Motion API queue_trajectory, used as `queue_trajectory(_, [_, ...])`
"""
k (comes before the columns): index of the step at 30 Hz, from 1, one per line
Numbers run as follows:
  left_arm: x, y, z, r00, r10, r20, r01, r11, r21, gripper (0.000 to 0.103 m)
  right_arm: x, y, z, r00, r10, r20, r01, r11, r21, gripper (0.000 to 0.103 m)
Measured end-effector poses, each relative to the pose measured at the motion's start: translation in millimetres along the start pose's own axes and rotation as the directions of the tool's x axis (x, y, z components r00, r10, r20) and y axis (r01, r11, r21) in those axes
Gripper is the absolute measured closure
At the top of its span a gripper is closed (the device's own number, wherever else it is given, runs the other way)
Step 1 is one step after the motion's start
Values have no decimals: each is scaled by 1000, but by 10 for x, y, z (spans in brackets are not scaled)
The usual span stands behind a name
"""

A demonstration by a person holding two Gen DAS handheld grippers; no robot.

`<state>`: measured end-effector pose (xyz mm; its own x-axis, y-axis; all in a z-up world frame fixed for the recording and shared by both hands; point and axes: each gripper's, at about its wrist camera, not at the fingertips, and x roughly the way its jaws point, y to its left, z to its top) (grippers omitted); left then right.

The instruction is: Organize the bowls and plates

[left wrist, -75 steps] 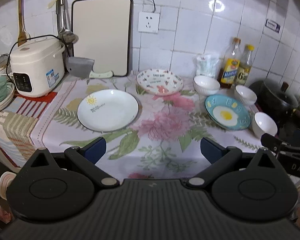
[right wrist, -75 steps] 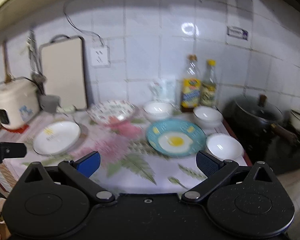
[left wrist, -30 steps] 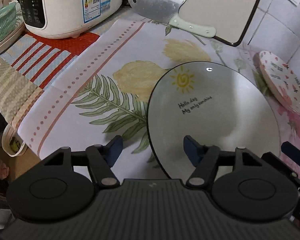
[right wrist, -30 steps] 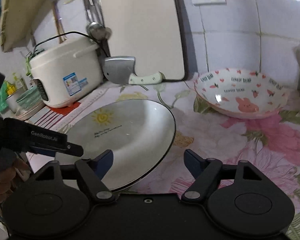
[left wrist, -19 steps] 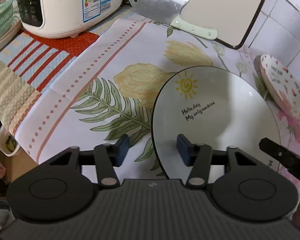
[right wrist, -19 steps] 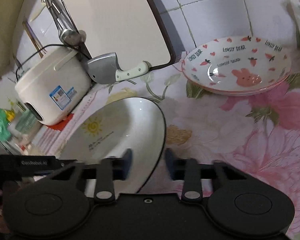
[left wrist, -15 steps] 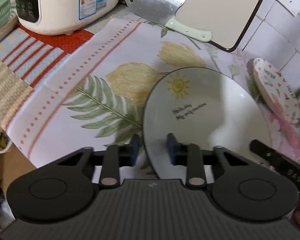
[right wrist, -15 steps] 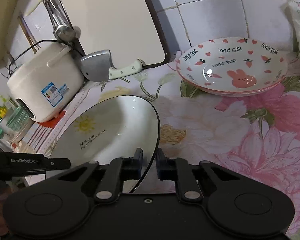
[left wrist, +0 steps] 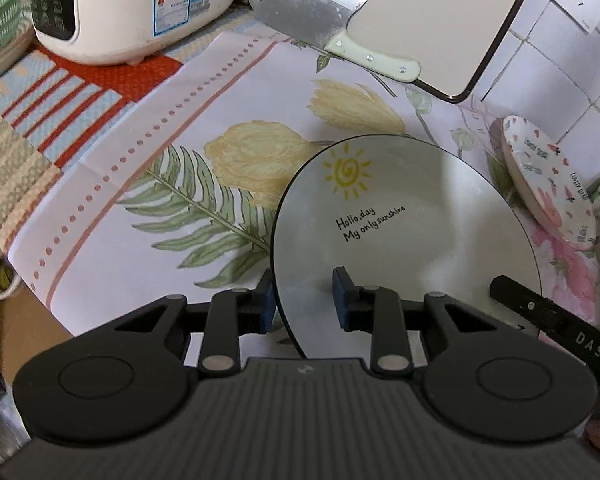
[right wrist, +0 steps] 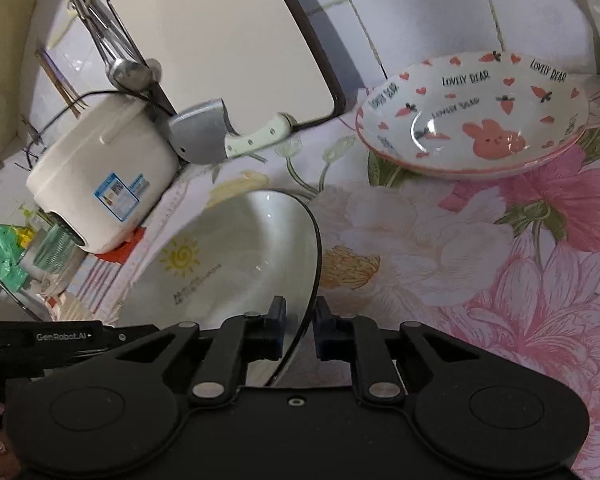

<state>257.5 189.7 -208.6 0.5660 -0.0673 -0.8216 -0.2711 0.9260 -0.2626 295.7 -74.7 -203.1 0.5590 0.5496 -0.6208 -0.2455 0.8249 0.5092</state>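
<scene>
The white sun-print plate (left wrist: 404,236) sits tilted on the flowered tablecloth (left wrist: 188,128), its near rim caught from two sides. The left gripper (left wrist: 305,300) has just been closing, and its blue pads now straddle the plate's near-left rim, pinching it. The right gripper (right wrist: 300,330) is pressed together on the plate's near-right edge. Farther right, the rabbit-print bowl (right wrist: 476,120) rests on the cloth near the tiled wall. At the far left stand a white rice cooker (left wrist: 124,4), a cleaver (left wrist: 320,20) and a leaning cutting board (right wrist: 220,36).
</scene>
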Motion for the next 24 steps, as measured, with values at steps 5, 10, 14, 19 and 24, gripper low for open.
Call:
queue_trajectory(5, [-137, -135, -99, 999, -33, -8, 33, 999, 29, 76, -225, -21, 15, 1000, -11, 8, 11, 1000, -14, 85])
queue_trajectory(10, [-294, -369, -218, 997, -72, -27, 73, 995, 63, 76, -593, -106, -35, 999, -37, 36, 37, 999, 14, 85])
queue_trajectory(14, [-370, -572, -345, 992, -112, -64, 117, 991, 72, 76, -917, -167, -90, 995, -87, 51, 85, 996, 30, 85])
queue_trajectory(19, [-447, -868, -486, 980, -174, -94, 184, 977, 107, 76, -1298, -287, -140, 987, -141, 76, 139, 990, 30, 84])
queue_trajectory(24, [-428, -1158, -595, 971, -197, -134, 216, 966, 145, 76, -1564, -445, -225, 979, -187, 81, 187, 982, 11, 84])
